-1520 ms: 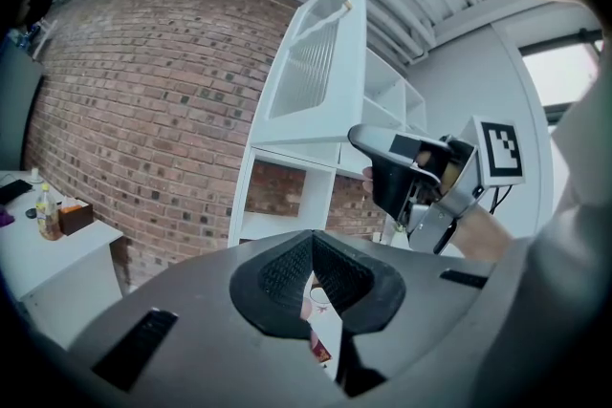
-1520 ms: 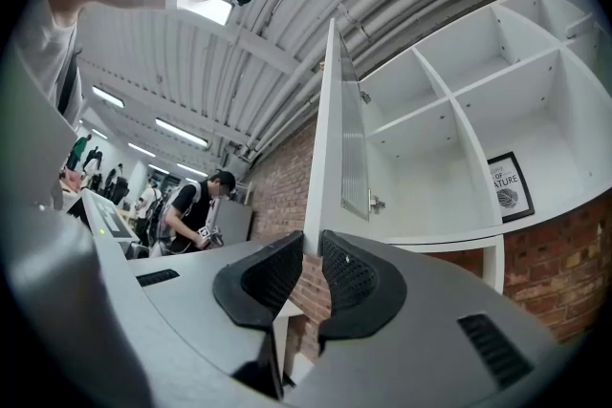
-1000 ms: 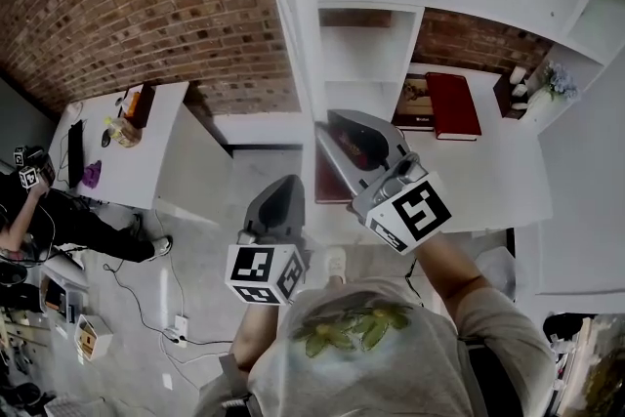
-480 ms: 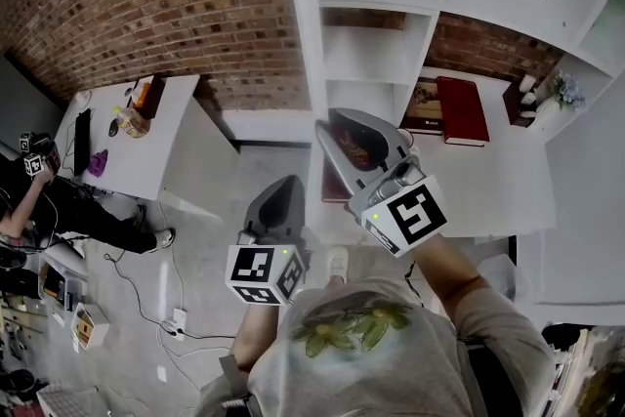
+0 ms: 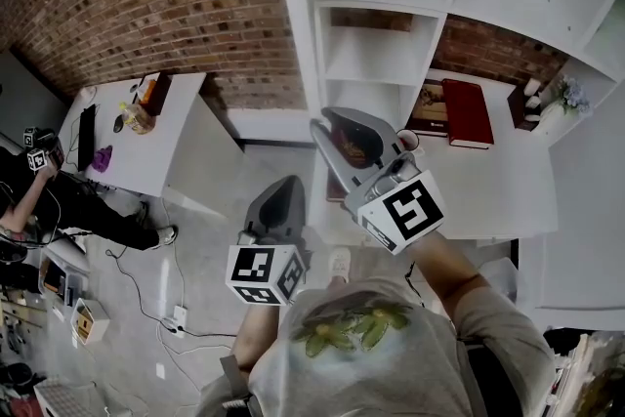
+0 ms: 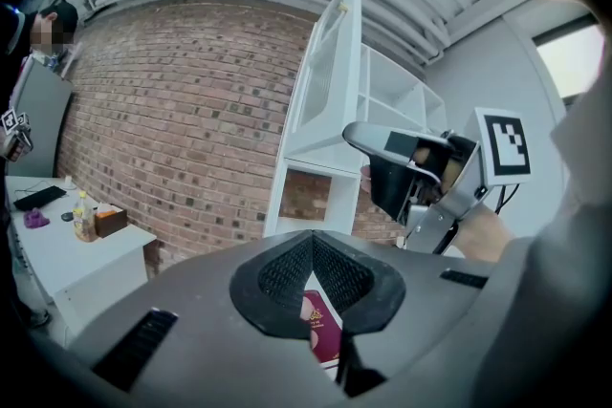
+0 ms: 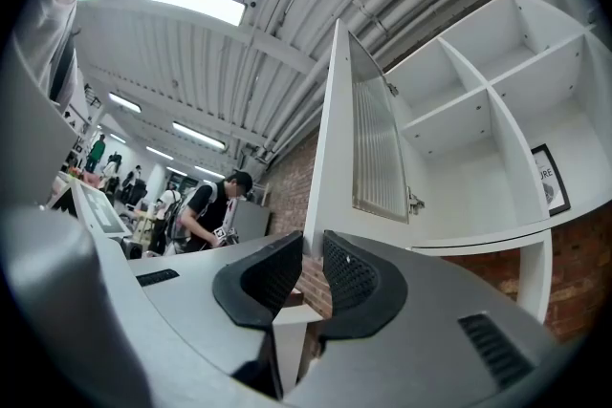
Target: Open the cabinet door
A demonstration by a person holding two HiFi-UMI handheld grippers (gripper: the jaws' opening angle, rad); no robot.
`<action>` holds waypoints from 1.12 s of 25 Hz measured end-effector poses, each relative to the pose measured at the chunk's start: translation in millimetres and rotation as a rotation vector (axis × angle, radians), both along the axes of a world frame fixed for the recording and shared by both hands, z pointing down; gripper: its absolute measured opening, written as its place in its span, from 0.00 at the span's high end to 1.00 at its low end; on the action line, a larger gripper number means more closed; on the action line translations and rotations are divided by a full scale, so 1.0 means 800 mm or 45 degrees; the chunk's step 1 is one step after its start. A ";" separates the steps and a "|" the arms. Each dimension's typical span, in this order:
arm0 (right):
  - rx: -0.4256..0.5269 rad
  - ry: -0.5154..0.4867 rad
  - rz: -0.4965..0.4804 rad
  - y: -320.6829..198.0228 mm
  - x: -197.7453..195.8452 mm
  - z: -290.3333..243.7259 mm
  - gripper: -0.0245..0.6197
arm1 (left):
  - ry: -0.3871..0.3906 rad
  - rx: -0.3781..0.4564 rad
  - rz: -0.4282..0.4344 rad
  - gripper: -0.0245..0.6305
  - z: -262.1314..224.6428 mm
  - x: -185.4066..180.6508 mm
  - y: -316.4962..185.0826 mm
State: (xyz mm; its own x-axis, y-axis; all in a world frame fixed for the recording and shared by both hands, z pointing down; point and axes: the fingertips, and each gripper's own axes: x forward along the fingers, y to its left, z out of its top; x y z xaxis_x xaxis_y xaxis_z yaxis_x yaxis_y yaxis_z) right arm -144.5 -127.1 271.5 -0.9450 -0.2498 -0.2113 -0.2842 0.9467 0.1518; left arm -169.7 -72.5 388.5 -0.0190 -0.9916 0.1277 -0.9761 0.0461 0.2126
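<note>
The white cabinet door (image 5: 293,24) stands swung out from the shelf unit, edge-on in the head view. In the right gripper view its ribbed glass panel (image 7: 378,143) faces the open compartments. My right gripper (image 5: 327,122) (image 7: 314,258) is shut on the door's white lower edge, which fills the gap between the pads. My left gripper (image 5: 288,183) (image 6: 312,244) hangs lower and to the left, clear of the cabinet, its tips together with nothing in them. A maroon booklet (image 6: 320,325) shows behind its jaws. The right gripper (image 6: 382,139) also shows in the left gripper view.
A red book (image 5: 467,112) and a framed picture (image 5: 415,104) lie on the white counter (image 5: 488,181) right of the door. A white desk (image 5: 137,151) with a bottle and a box stands at left beside a person (image 5: 39,200). Cables (image 5: 146,293) run across the floor.
My right gripper has shifted slightly left with the door edge in it, and the door's hinge now shows at the top. The left gripper has stayed put.
</note>
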 end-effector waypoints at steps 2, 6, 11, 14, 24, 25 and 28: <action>0.007 0.005 0.001 0.002 -0.004 0.001 0.85 | -0.002 0.001 -0.011 0.95 0.000 -0.004 0.004; 0.035 0.011 0.020 0.008 -0.013 0.002 0.85 | -0.001 0.004 -0.034 0.95 0.001 -0.011 0.011; 0.042 0.014 -0.006 0.013 -0.027 0.002 0.85 | 0.000 0.008 -0.050 0.95 0.001 -0.019 0.017; 0.053 0.023 -0.022 0.018 -0.039 0.002 0.85 | 0.003 0.009 -0.064 0.95 0.000 -0.027 0.022; 0.059 0.029 -0.053 0.026 -0.068 0.001 0.85 | 0.003 0.010 -0.108 0.95 0.002 -0.050 0.035; 0.057 0.028 -0.055 0.026 -0.069 0.002 0.85 | 0.004 0.009 -0.110 0.95 0.003 -0.052 0.036; 0.056 0.022 -0.057 0.027 -0.069 0.003 0.85 | 0.008 0.009 -0.108 0.95 0.006 -0.055 0.035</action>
State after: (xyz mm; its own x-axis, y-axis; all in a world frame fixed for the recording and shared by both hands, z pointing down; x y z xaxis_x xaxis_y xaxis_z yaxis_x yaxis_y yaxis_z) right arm -199.4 -105.5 273.5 -0.9586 -0.1982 -0.2043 -0.2387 0.9507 0.1980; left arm -213.4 -44.6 393.0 -0.1024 -0.9874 0.1208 -0.9673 0.1271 0.2195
